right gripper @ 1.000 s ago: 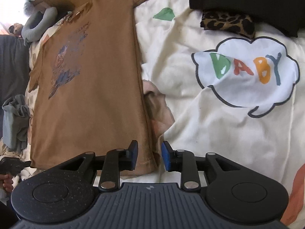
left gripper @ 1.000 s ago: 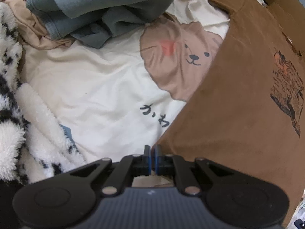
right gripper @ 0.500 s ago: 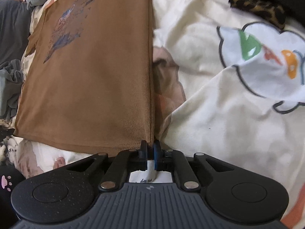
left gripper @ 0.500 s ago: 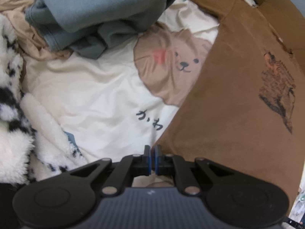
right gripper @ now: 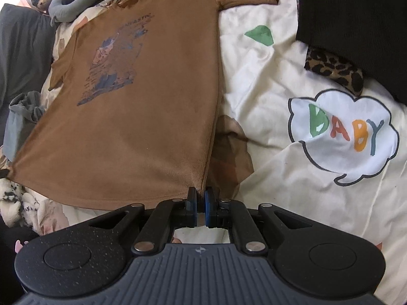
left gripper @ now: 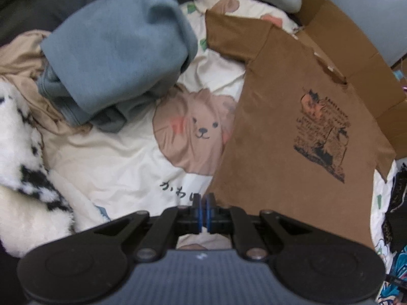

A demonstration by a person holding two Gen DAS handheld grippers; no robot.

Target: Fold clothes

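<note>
A brown T-shirt (left gripper: 292, 137) with a dark printed picture lies front-up on a cream bedspread (left gripper: 122, 172). My left gripper (left gripper: 203, 198) is shut on the shirt's bottom left hem corner, which is lifted off the bed. The right wrist view shows the same brown T-shirt (right gripper: 142, 106) stretching away from me, with my right gripper (right gripper: 200, 193) shut on its bottom right hem corner. The hem hangs taut between the two corners, while the sleeves and collar rest on the bed.
A blue-grey garment pile (left gripper: 114, 50) and a black-and-white fleece (left gripper: 23, 167) lie left of the shirt. Cardboard (left gripper: 356, 58) sits beyond its collar. Black clothing (right gripper: 356, 20) and a leopard-print piece (right gripper: 333, 68) lie at the far right, with a grey garment (right gripper: 20, 117) at the left.
My right gripper closed on the shirt's bottom right hem corner. Both grippers rose, lifting the hem off the bed, so more of the shirt and bed shows.
</note>
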